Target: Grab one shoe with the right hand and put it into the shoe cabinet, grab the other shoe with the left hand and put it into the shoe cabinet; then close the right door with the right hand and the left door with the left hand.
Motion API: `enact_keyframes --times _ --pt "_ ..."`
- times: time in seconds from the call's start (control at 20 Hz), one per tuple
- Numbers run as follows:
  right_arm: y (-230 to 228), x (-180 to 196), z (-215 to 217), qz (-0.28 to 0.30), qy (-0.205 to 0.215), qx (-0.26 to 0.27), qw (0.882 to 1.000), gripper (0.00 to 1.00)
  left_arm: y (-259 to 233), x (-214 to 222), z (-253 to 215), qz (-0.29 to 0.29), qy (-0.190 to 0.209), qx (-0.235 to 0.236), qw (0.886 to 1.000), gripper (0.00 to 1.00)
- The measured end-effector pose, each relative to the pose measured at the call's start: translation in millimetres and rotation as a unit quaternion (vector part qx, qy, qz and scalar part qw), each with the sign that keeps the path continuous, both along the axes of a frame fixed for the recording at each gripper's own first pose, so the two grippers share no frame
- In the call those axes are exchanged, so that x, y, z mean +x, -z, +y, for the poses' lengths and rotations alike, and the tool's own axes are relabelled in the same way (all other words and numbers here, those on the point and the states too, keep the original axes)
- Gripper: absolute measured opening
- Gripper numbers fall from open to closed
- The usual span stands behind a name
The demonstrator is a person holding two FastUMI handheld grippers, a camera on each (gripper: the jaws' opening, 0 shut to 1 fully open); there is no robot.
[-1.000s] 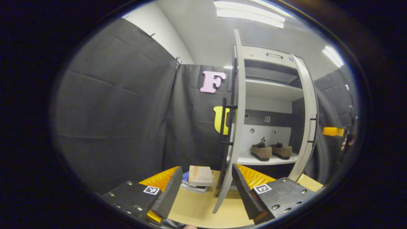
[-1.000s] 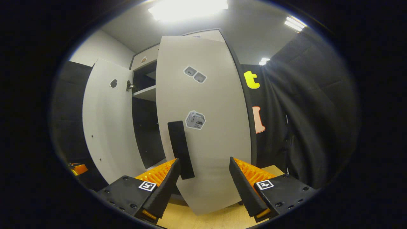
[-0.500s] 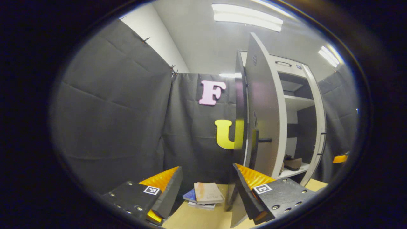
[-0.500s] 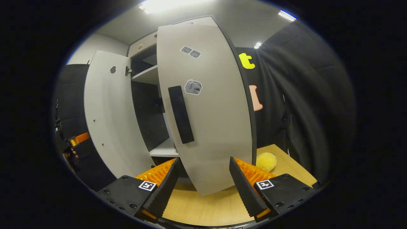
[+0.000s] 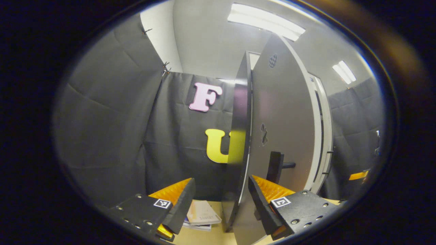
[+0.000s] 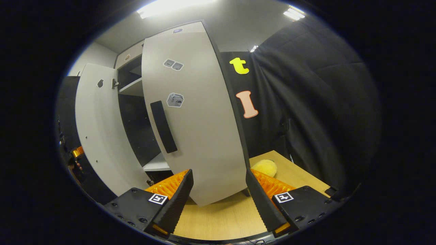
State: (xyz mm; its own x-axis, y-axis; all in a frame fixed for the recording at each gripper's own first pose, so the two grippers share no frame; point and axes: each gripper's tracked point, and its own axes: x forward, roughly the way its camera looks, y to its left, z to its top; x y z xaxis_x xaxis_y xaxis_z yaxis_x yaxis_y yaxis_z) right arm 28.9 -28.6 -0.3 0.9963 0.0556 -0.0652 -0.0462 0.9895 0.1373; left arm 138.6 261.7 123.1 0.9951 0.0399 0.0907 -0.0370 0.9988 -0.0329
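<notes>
While both grippers' jaws gape empty, the stiff, light-swinging left door point(image 5: 282, 119) ahead of the left gripper point(image 5: 221, 200) wants a push near its handle point(image 5: 275, 166).

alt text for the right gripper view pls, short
The open right gripper faces the pale right door of the shoe cabinet, partly swung, with a dark vertical handle and stickers on it. Left of it the left door stands open, with a shelf between them. A yellow plush ball lies on the wooden table beside the door.
</notes>
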Motion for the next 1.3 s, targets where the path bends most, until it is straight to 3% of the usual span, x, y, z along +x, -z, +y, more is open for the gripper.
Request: enact_keyframes --times 0.4,0.6,0.7,0.8,0.85,0.9,0.95,1.0,1.1,1.3 --pt "5 17 -17 0.001 -0.015 -0.007 1.0 0.98 2 5 -54 0.031 0.033 0.009 0.999 0.9" --pt "0 35 -30 0.004 -0.039 -0.002 0.999 0.98 9 9 -87 0.042 0.013 -0.006 0.999 0.9" --pt "-1 43 -45 0.003 -0.043 -0.01 0.999 0.98 8 16 -107 0.041 0.008 -0.014 0.999 0.98" --pt "-1 51 -58 0.004 -0.051 -0.007 0.999 0.98 10 25 -124 0.038 0.0 -0.022 0.999 0.97" --pt "-1 55 -64 0.005 -0.054 -0.004 0.999 0.98 12 30 -134 0.036 -0.004 -0.027 0.999 0.83" --pt "-1 59 -71 0.007 -0.057 0.0 0.998 0.98 14 35 -144 0.035 -0.007 -0.033 0.999 0.97" --pt "-1 61 -79 0.006 -0.06 0.001 0.998 0.98 19 41 -156 0.04 -0.012 -0.04 0.998 0.97" --pt "-1 62 -87 0.004 -0.06 -0.002 0.998 0.98 24 43 -165 0.041 -0.022 -0.045 0.998 0.9" --pt "2 67 -107 0.005 -0.058 -0.014 0.998 0.98 28 40 -179 0.029 -0.043 -0.055 0.997 0.93" --pt "8 76 -131 0.007 -0.077 -0.038 0.996 0.98 45 14 -200 0.029 -0.092 -0.074 0.993 0.9"
